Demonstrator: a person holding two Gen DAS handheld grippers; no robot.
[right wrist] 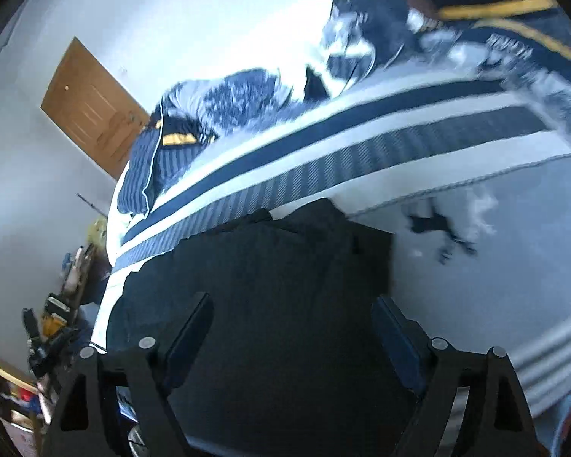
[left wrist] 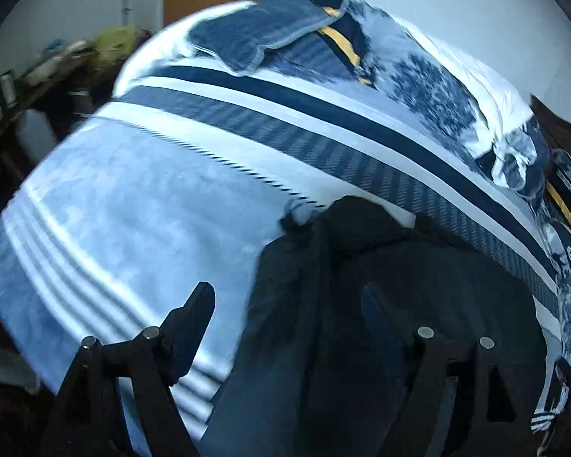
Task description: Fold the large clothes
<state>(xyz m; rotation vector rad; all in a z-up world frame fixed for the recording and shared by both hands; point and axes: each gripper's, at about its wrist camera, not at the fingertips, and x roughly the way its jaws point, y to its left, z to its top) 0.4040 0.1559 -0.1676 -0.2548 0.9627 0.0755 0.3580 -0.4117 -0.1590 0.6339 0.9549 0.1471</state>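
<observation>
A large black garment (left wrist: 361,285) lies folded on a bed with a blue, white and navy striped blanket (left wrist: 133,198). In the left wrist view my left gripper (left wrist: 285,304) is open, its fingers spread wide over the garment's left edge and holding nothing. In the right wrist view the same garment (right wrist: 266,266) lies as a dark, roughly rectangular stack. My right gripper (right wrist: 293,320) is open above it, fingers wide apart and empty. My left gripper (right wrist: 441,234) shows blurred over the blanket to the right of the garment.
A blue striped pillow (right wrist: 148,167) and rumpled blue-and-white bedding with yellow trim (left wrist: 342,42) lie at the head of the bed. A brown wooden door (right wrist: 91,106) is in the far wall. A cluttered table (right wrist: 53,323) stands beside the bed.
</observation>
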